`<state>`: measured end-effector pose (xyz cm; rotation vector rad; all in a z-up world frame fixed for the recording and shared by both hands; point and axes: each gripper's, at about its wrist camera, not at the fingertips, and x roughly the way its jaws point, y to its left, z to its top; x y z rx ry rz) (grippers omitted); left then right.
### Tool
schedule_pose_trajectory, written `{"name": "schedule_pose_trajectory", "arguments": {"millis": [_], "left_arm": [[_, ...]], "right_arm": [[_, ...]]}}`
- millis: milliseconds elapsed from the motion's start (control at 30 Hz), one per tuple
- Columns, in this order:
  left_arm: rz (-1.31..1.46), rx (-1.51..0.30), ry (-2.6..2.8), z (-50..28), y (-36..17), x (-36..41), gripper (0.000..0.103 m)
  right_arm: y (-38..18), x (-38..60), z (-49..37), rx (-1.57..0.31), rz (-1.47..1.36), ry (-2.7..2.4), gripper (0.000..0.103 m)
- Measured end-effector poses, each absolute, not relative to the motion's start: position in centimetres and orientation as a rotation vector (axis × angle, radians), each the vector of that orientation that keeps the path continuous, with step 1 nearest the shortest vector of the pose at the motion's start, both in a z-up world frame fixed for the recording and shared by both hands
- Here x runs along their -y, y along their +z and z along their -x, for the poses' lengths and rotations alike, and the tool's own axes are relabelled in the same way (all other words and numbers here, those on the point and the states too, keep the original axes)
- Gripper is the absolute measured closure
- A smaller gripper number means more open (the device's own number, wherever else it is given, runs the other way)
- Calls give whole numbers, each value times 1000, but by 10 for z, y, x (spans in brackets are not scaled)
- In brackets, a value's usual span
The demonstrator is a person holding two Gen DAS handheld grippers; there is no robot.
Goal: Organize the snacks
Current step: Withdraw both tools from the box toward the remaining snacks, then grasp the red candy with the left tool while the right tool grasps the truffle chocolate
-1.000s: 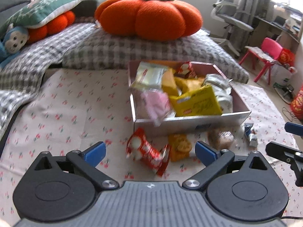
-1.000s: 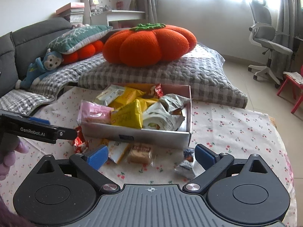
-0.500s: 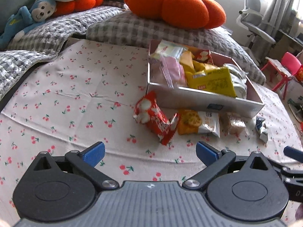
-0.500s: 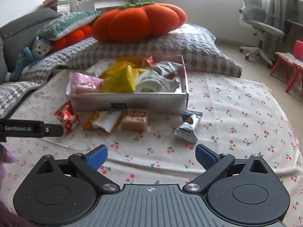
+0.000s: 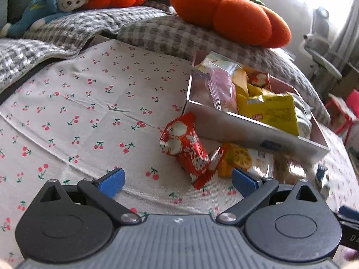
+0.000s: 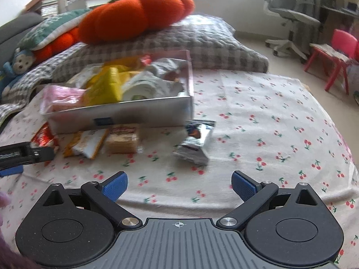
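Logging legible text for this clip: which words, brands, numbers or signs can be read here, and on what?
No text can be read in full.
Red snack packet: white characters, blurred.
Yellow bag: red label, too small to read.
Box: dark sticker on the front wall, unreadable.
Silver packet: print blurred.
Left gripper: pale lettering on its side in the right wrist view, motion-blurred.

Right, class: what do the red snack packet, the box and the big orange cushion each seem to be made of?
Red snack packet: glossy plastic film, judging by creases and a crimped end.
Box: probably card with a silvery, slightly shiny face; flat walls, sharp corners.
Orange cushion: matte, fuzzy plush fabric, puffed into lobes.
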<state>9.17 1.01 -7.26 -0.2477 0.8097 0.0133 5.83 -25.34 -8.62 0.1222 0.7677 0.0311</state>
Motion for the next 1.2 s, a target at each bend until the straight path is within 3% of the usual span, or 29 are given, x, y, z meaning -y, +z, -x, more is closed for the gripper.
{"name": "schedule_pose_trajectory", "arguments": {"millis": [200,300,633,767,967,1067,1200], "left_arm": [[290,-784,26,-100,-73,-10,12],[292,-773,30,-103,-74,-11,22],[265,-780,-12,-105,-73,-19,66],[252,-796,-60,-104,-73,-22,66],[188,-825,-178,-102,-71,-20,67],[158,-839,-251,-100,-71,-16,67],[112,-850,-324,-97,-71,-10,66]], "right_arm": [[-94,269,-71,-767,-152,-38,3],[-95,274,-77,-757,-163,-61,3],[-97,280,-90,-725,-155,-78,4],[-96,281,-91,-713,-151,-75,5],[-94,278,-91,-706,-140,-46,17],[-93,275,-91,-706,-126,-23,28],[-92,272,-90,-708,-108,2,56]]}}
